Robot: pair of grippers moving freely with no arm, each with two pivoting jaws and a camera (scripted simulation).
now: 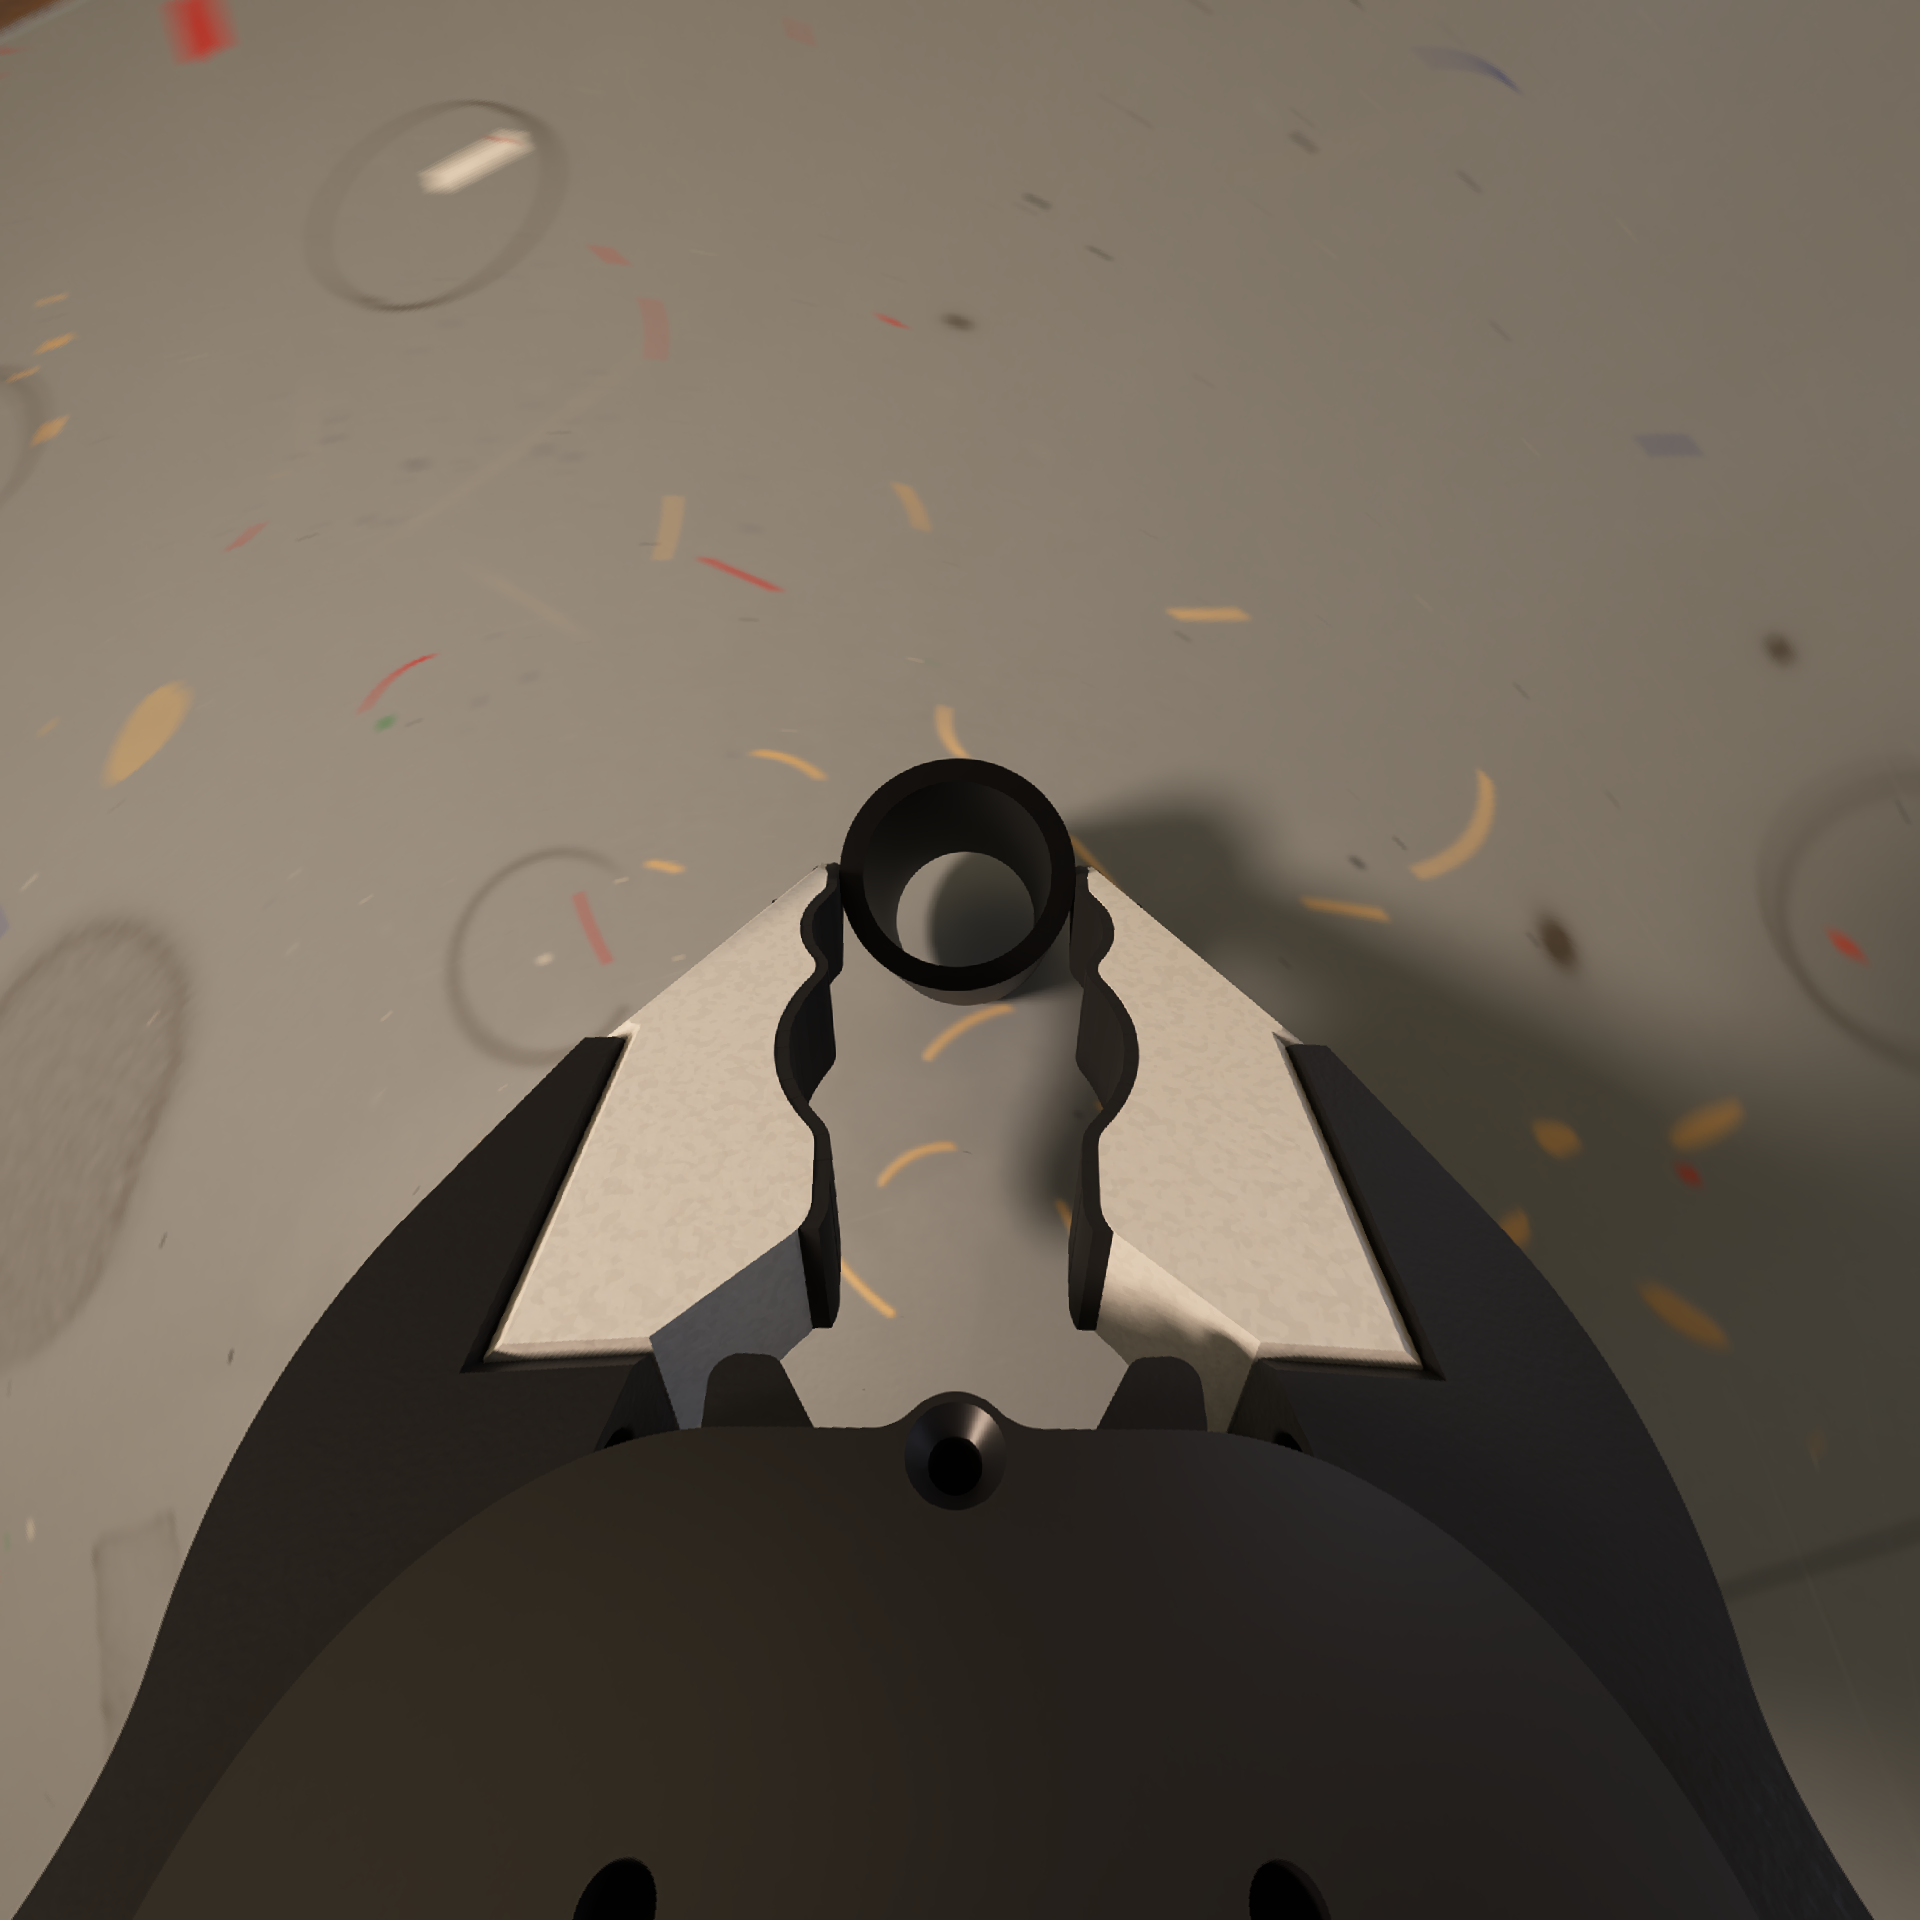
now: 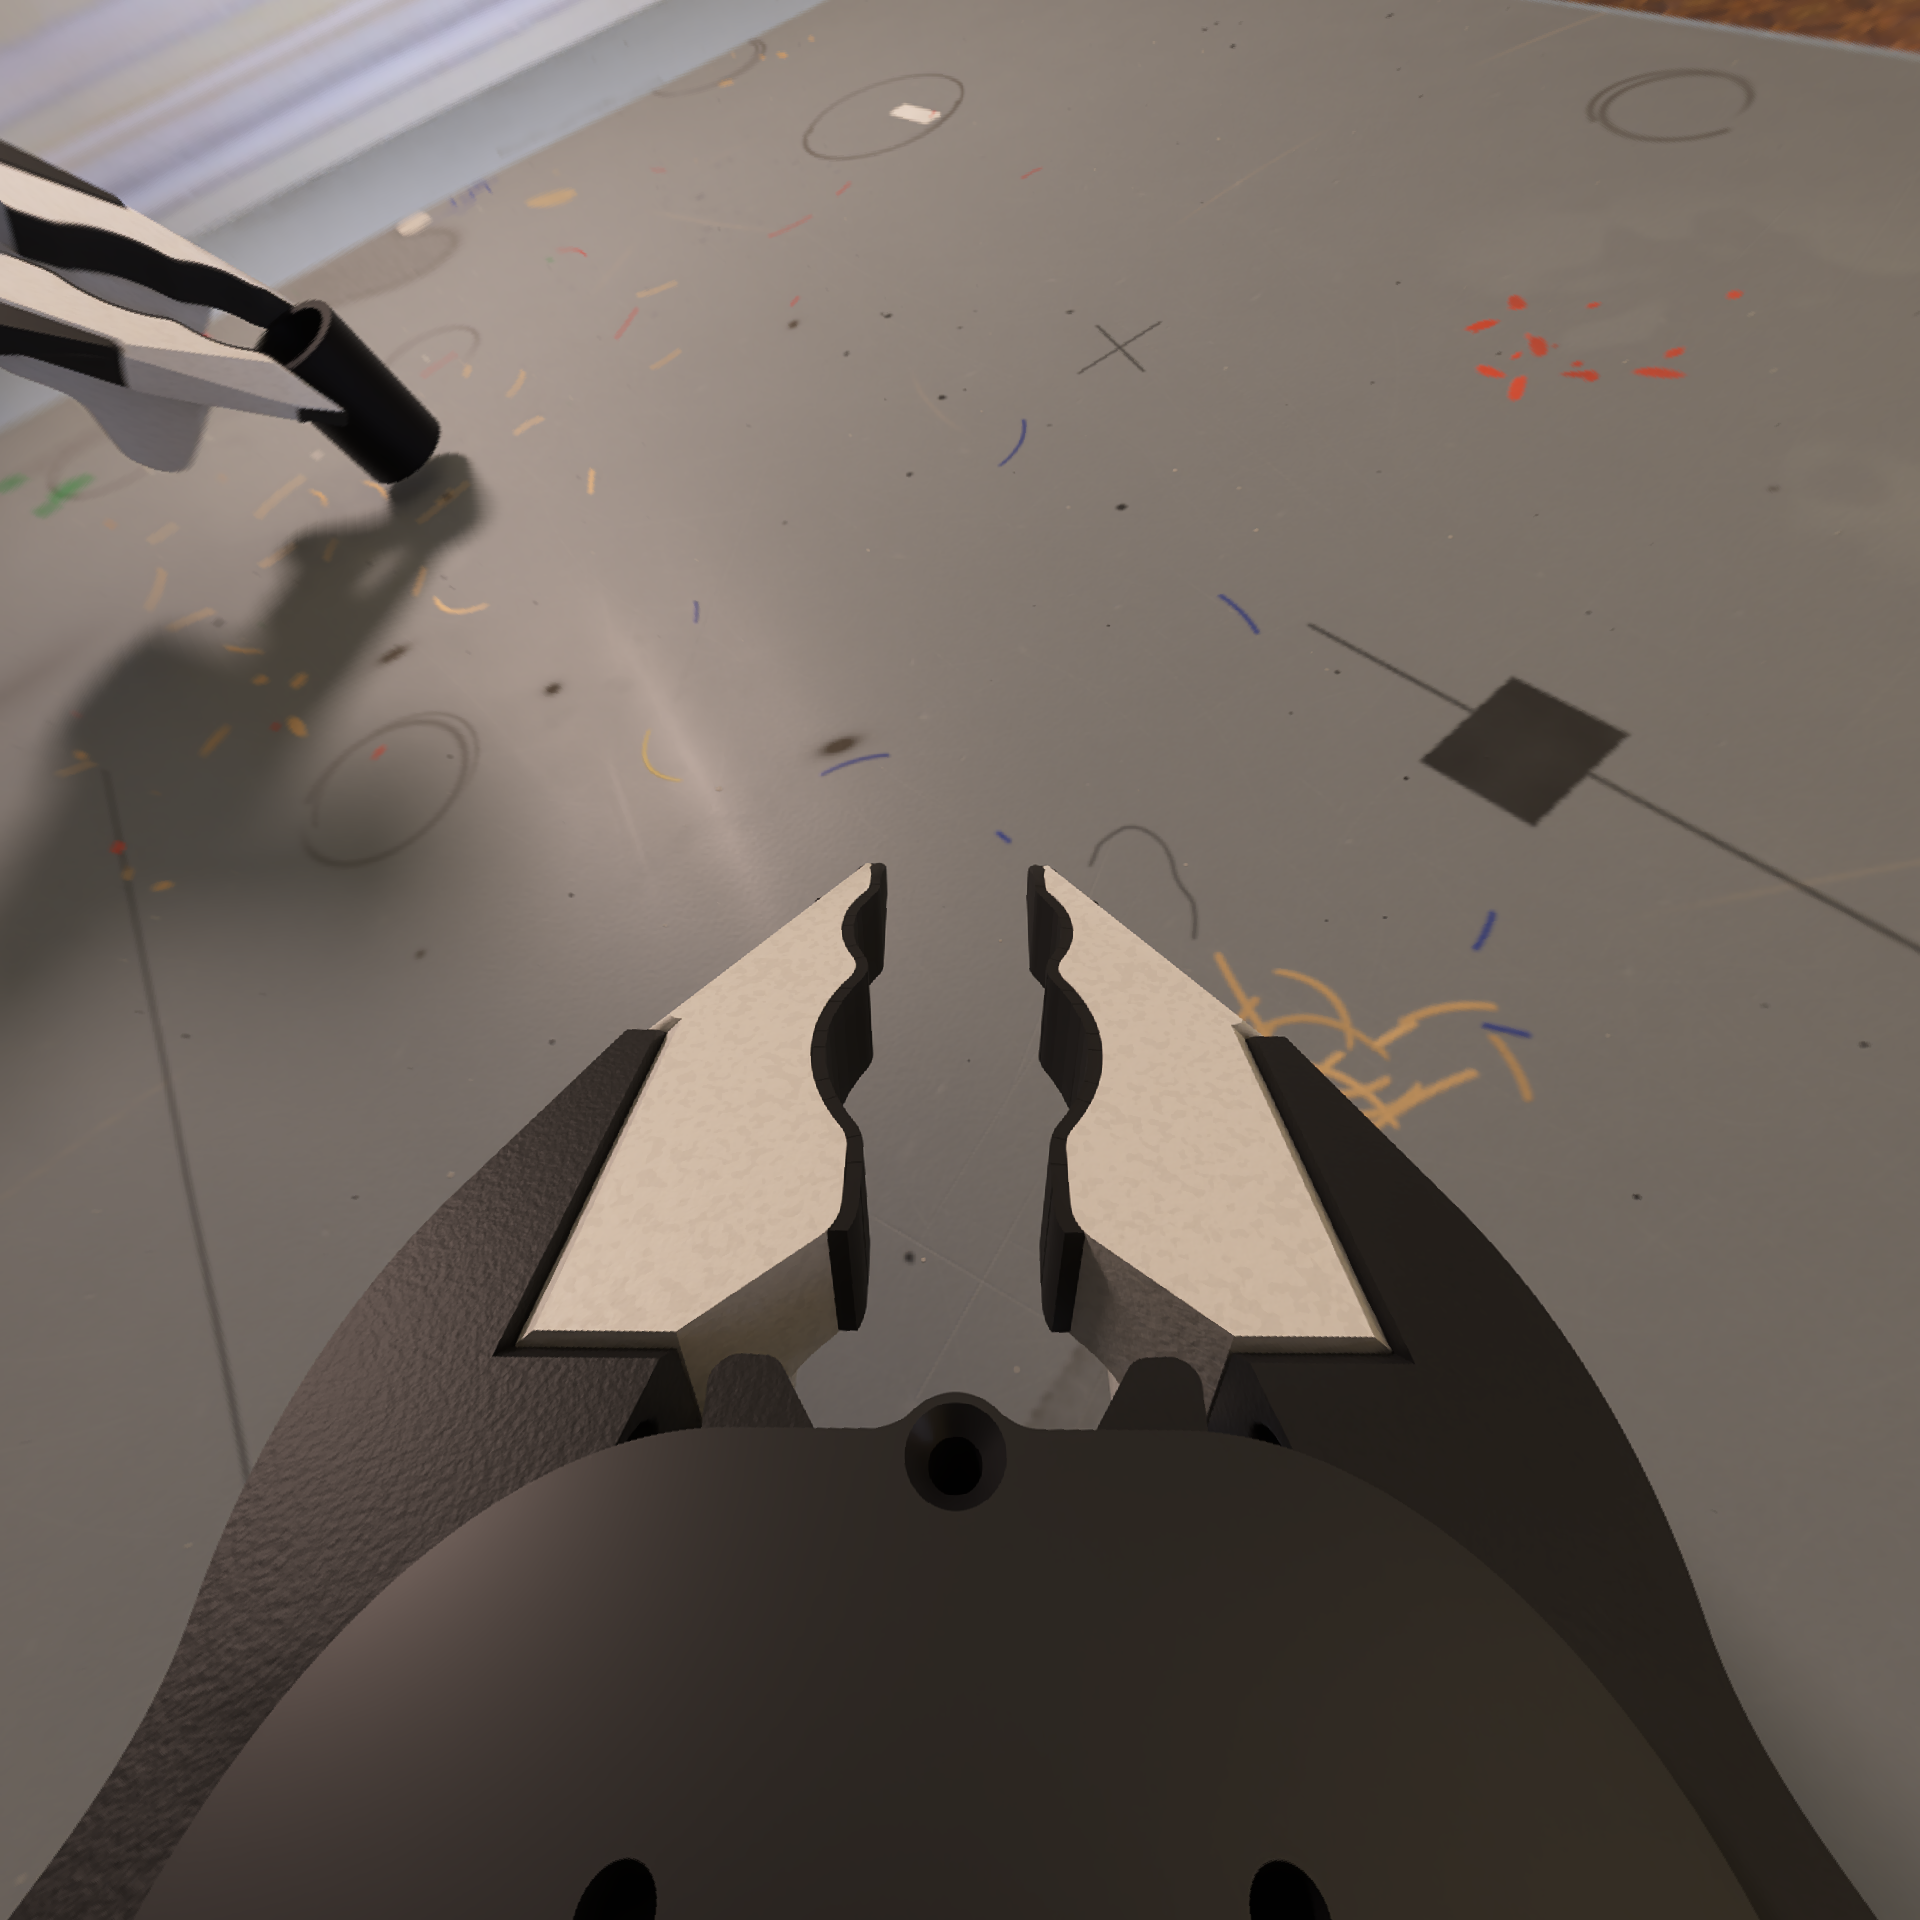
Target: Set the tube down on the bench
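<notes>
Left wrist view shows the left gripper (image 1: 956,904) pinching the black tube (image 1: 956,878) tilted, lower end at the bench (image 1: 1351,416), release pending; the right gripper (image 2: 956,883) waits spread, empty

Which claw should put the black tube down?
Left. The left gripper already pinches the short black hollow tube, tilted just above the grey scuffed bench. The right gripper is open, far away.
</notes>
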